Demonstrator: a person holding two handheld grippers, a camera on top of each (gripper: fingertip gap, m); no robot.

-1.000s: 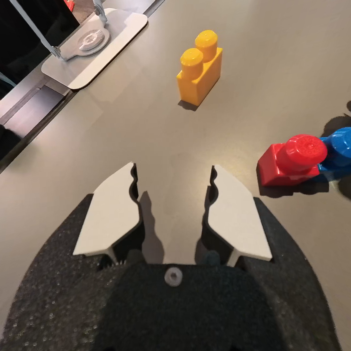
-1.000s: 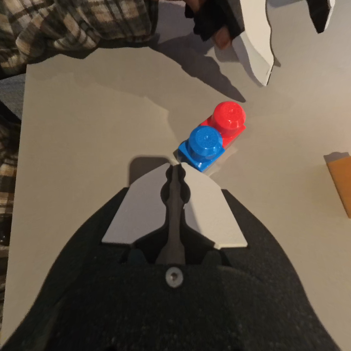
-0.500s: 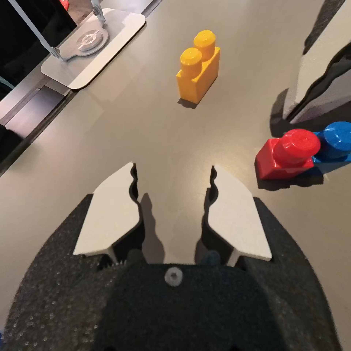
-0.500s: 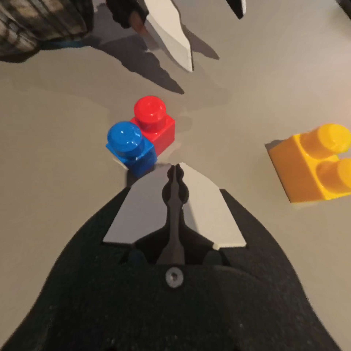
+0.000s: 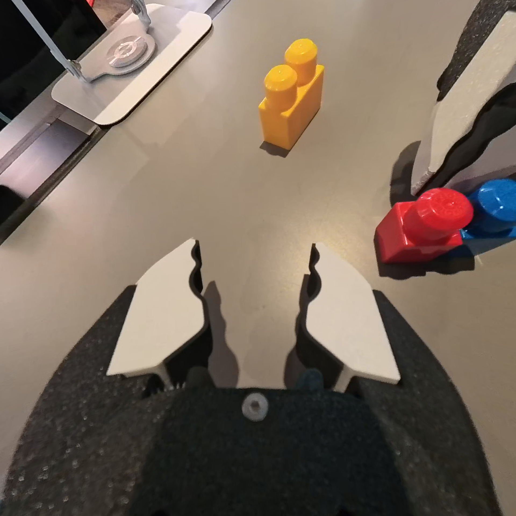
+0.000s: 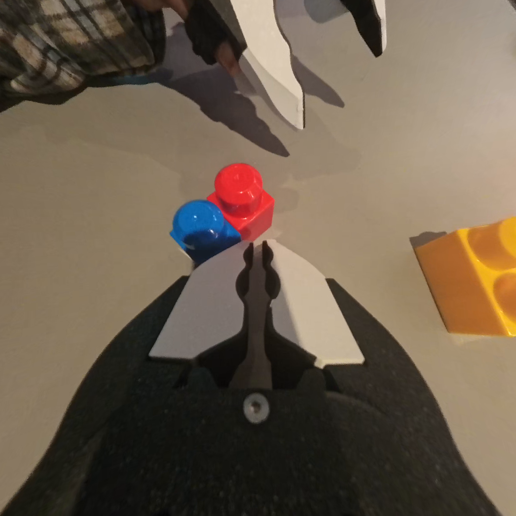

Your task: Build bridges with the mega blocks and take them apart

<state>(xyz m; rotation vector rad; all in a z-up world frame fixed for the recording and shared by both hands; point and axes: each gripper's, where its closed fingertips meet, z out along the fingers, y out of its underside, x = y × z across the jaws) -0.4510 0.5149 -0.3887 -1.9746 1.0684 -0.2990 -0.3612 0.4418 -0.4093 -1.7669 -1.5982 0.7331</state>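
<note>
A red one-stud block [image 5: 416, 229] and a blue one-stud block [image 5: 494, 212] stand side by side, touching, on the grey table. A yellow two-stud block [image 5: 293, 95] stands apart, farther off. My left gripper [image 5: 255, 245] is open and empty, low over bare table, left of the red block. My right gripper [image 6: 258, 243] is shut and empty, its tips right beside the blue block [image 6: 201, 229] and the red block [image 6: 243, 198]; it also shows in the left wrist view [image 5: 458, 111]. The yellow block [image 6: 474, 279] lies to its right.
A grey stand base plate [image 5: 131, 61] with a metal fitting sits at the table's far left edge, by a dark gap. A person's plaid sleeve [image 6: 69, 44] is at the upper left of the right wrist view, where the left gripper [image 6: 337, 89] also shows.
My right gripper has swung round the blue and red pair and moved closer to them. It has come into the left wrist view at the right. My left gripper stays open and nearly still.
</note>
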